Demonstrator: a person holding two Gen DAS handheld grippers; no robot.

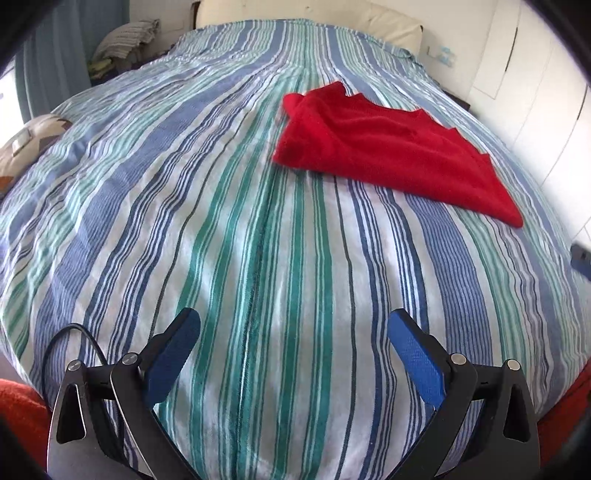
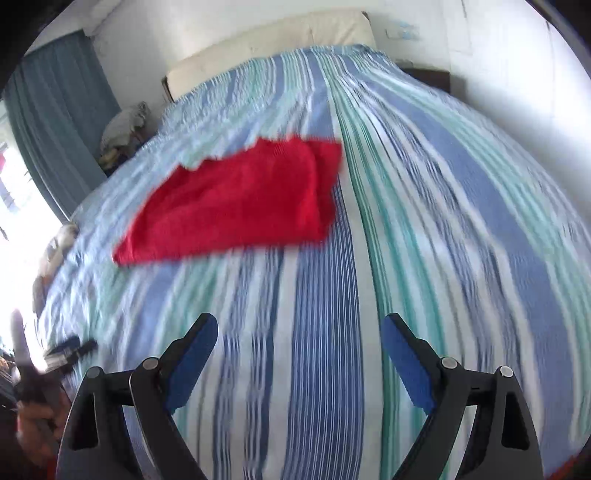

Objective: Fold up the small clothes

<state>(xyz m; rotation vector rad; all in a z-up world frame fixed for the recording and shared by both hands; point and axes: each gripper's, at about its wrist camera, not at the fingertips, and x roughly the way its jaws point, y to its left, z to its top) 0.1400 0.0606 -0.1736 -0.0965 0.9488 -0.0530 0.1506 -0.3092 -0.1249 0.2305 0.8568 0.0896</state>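
Note:
A red knitted garment (image 1: 388, 147) lies folded flat on the striped bedspread (image 1: 258, 258), up and to the right in the left wrist view. My left gripper (image 1: 293, 321) is open and empty, low over the bed, well short of the garment. In the right wrist view the red garment (image 2: 240, 199) lies up and to the left on the bedspread (image 2: 332, 314); this view is motion-blurred. My right gripper (image 2: 299, 326) is open and empty, also well short of the garment. The left gripper (image 2: 70, 350) shows blurred at the left edge of the right wrist view.
A cream headboard (image 1: 288, 9) and white wall stand at the far end of the bed. A pile of folded cloth (image 1: 125, 38) and a blue curtain (image 2: 55, 110) are at the far left. White cupboard doors (image 1: 535, 92) run along the right. A patterned cushion (image 1: 26, 144) lies at the bed's left edge.

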